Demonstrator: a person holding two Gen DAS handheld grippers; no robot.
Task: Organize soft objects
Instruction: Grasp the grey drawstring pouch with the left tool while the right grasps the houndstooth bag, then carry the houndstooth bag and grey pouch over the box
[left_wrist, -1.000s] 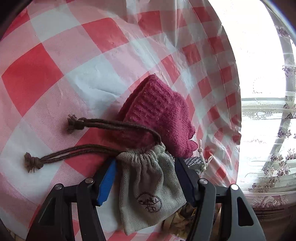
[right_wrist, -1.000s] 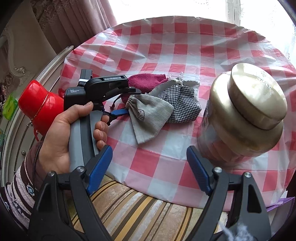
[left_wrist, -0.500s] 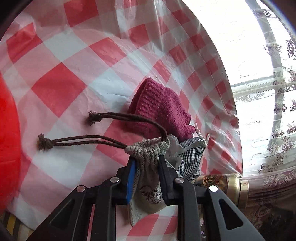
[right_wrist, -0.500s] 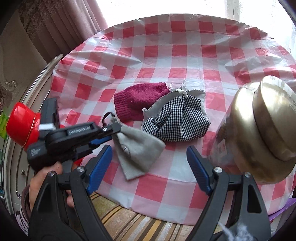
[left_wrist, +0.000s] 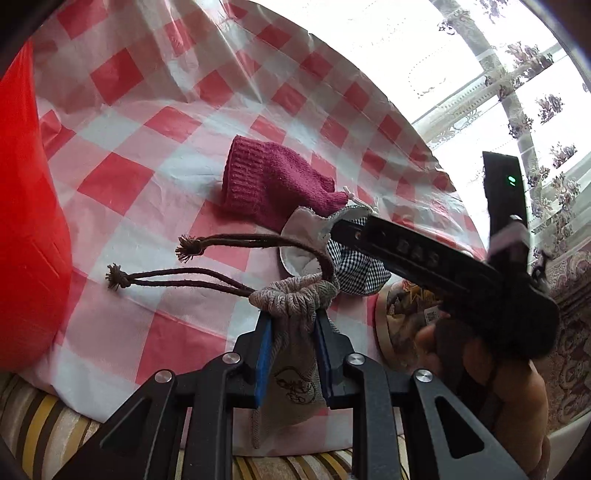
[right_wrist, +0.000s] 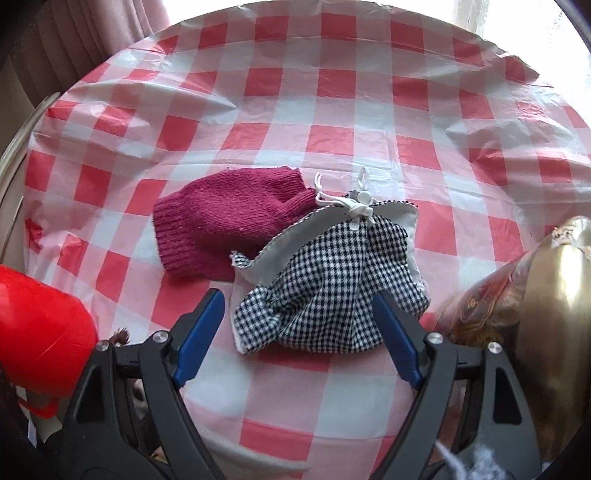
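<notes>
Change: a second ago the left gripper (left_wrist: 293, 345) stood open around the grey pouch (left_wrist: 295, 369); the pouch is now pinched below its gathered neck and lifted off the checked cloth (right_wrist: 295, 122).
Meaning: one soft item is judged secured for moving.
Left pose: angled downward, cords trailing.
Right gripper (right_wrist: 299, 328): held wide, empty, above the checked bag (right_wrist: 325, 288) beside the red glove (right_wrist: 229, 218).
</notes>
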